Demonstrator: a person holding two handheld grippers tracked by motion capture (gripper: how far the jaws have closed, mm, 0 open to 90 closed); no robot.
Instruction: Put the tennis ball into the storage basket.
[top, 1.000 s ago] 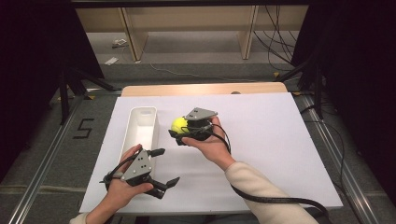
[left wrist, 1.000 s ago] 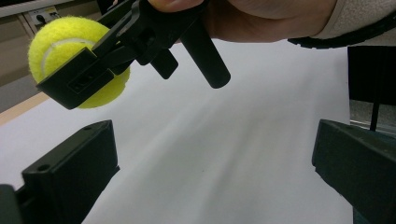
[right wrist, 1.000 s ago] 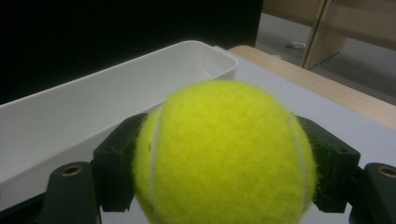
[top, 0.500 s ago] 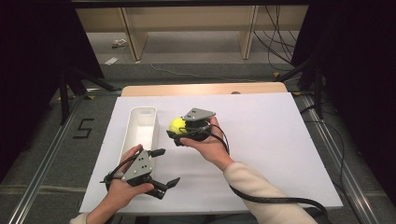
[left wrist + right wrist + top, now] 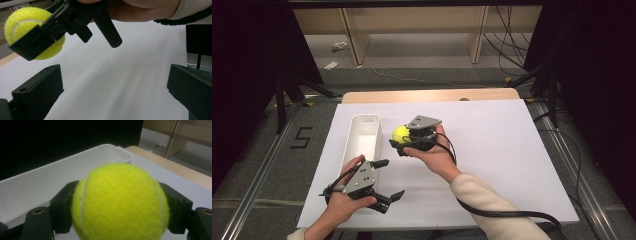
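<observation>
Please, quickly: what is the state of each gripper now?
Left gripper: open, holding nothing.
Right gripper: closed on the tennis ball.

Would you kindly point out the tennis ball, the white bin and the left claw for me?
tennis ball [image 5: 120, 202]: right gripper view, middle of its felt.
white bin [image 5: 355, 136]: high view, its left wall.
left claw [image 5: 387, 179]: high view, midway between its open fingertips.
</observation>
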